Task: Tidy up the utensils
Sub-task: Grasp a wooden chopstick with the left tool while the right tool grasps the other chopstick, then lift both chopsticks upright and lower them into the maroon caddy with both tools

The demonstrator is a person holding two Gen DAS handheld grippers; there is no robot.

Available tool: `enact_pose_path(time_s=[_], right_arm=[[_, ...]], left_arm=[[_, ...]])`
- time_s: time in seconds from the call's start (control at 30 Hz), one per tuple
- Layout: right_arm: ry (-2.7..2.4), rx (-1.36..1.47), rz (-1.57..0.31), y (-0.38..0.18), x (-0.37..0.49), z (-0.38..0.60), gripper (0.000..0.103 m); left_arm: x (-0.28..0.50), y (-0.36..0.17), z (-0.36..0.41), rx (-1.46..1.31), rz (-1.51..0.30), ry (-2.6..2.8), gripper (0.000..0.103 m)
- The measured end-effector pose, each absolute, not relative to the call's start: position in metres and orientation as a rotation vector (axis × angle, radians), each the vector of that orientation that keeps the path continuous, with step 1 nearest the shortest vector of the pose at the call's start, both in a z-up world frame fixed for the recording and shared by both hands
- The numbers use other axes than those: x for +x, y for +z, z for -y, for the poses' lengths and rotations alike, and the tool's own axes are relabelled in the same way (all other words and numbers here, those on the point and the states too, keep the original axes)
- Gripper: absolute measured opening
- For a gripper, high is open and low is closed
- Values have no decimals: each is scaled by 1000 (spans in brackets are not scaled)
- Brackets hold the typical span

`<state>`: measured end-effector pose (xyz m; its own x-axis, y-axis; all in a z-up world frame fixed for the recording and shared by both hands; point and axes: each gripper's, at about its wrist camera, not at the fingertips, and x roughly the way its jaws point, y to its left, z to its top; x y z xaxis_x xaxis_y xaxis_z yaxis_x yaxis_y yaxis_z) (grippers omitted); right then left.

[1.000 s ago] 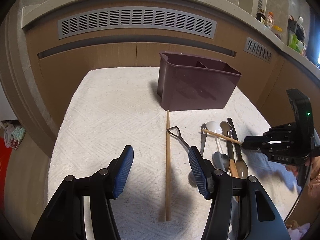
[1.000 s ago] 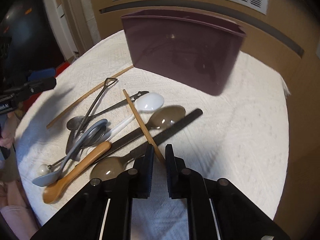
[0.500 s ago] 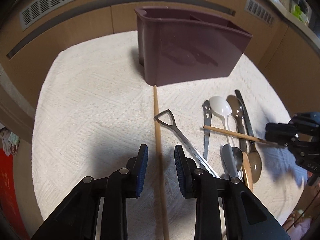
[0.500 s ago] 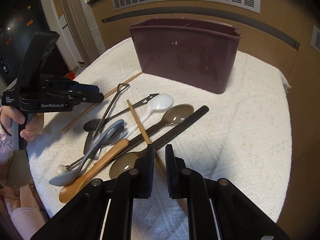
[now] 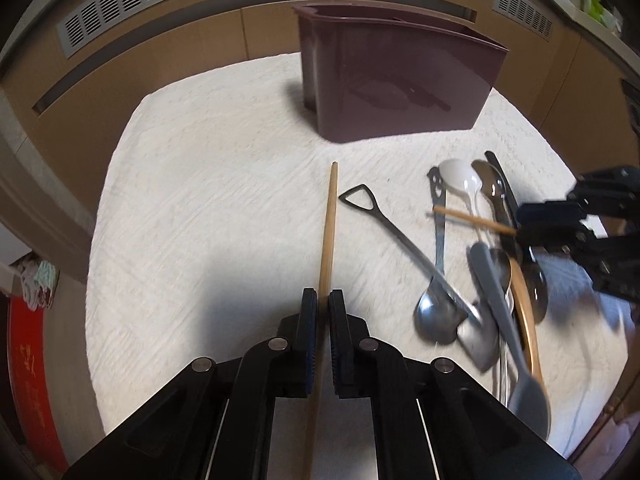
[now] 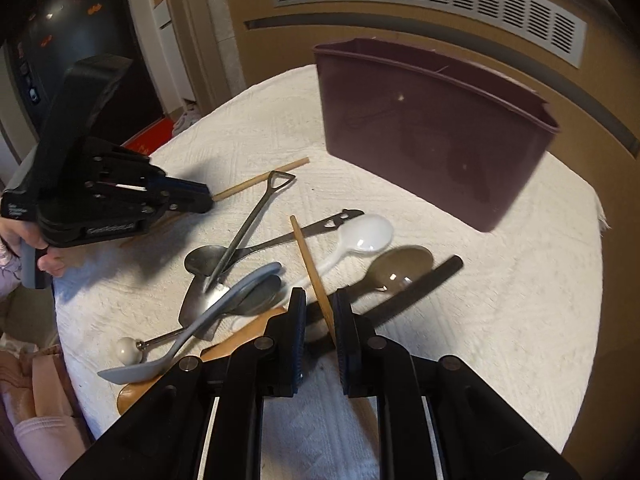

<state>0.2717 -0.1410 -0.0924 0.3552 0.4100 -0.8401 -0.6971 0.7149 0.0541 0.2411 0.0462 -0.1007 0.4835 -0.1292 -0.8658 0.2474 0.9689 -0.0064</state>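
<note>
Gripping: each gripper has one wooden chopstick pinched between its fingers.
Left gripper (image 5: 322, 297): fingers closed to a thin slit on the left chopstick (image 5: 328, 232), held around mid-length; the stick points ahead toward the caddy, its far end stopping short of it.
Right gripper (image 6: 319, 300): fingers nearly together on the right chopstick (image 6: 310, 264), which slants between them, leaning against the right-hand pad; its free end reaches out over the spoon pile.
Caddy (image 5: 396, 76): dark maroon, upright at the far side of the bench (image 5: 208, 184), which is covered in white textured cloth; a divider shows inside.
Utensil pile: lying on the cloth before the right gripper, well apart from the caddy.
Pile contents: shovel-handled metal spoon (image 6: 244, 232) crossing a steel spoon (image 6: 200, 261); white plastic spoon (image 6: 362, 236); brownish translucent spoon (image 6: 400, 270); black flat handle (image 6: 424, 284); grey spoon (image 6: 208, 320) over a wooden spoon (image 6: 240, 336); a white-knobbed utensil (image 6: 128, 350) at the near edge.
Overlap: most pieces touch or cross one another.
</note>
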Motion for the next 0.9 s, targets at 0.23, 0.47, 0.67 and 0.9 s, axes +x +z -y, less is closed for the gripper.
enact_pose_path(time_s=[0.23,0.47,0.67,0.9], right_arm=[[718,-385,-1025,-103,282,127,13],[688,-347,-1037,-100,270,129,5],[631,-175,-964,-78,267,163,5],[566,19,-855,-47,255,200,5]], left_arm=[[238,-95,-53,95,-1078,-290,8],[264,-99,-39,144,-1144,-288,9],[278,-100,-29,159,-1138,-267,7],[245,-71,-37,-24,-862,-215,6]])
